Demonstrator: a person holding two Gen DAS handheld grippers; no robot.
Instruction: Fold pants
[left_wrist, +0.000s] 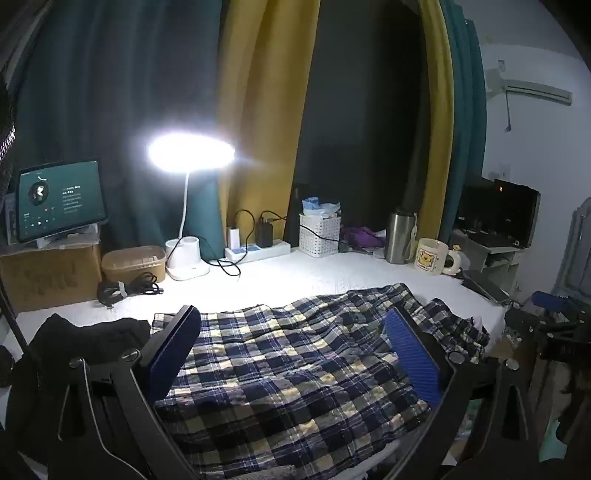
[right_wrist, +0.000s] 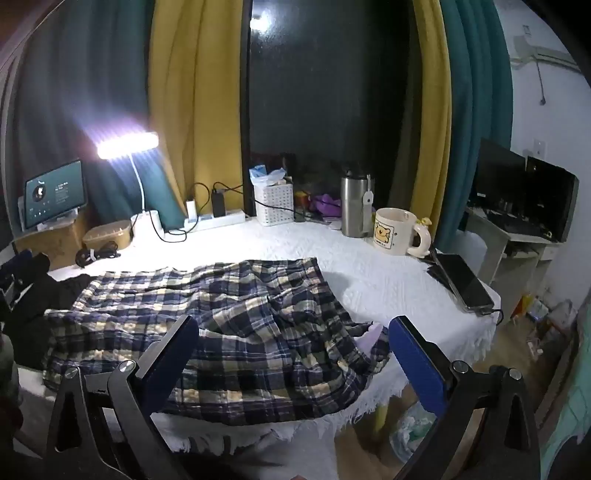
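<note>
A bench (right_wrist: 388, 280) covered with a white textured cloth fills the middle of both views, backed by teal and yellow curtains (left_wrist: 251, 110). The plaid pants (right_wrist: 221, 317), checked in navy, cream and white, lie spread and rumpled across the near half of the bench, their right-hand end bunched at the near right edge, where some fabric hangs over the fringe. A dark garment (left_wrist: 85, 339) lies just beside their left end.

Along the back stand a lit tablet (left_wrist: 61, 199) on a cardboard box (left_wrist: 48, 273), a glowing desk lamp (left_wrist: 190, 151), a power strip (left_wrist: 258, 251) with chargers plugged in, a white basket (right_wrist: 275, 203), a steel flask (right_wrist: 354, 210) and a cream mug (right_wrist: 393, 230) with a bear print. A phone (right_wrist: 463, 284) lies near the right edge.

The left tongs (left_wrist: 291, 332) stand wide open above the pants, gripping nothing. The right tongs (right_wrist: 293, 343) are likewise spread wide over the bunched end, pads (right_wrist: 417, 365) clear of the fabric.
</note>
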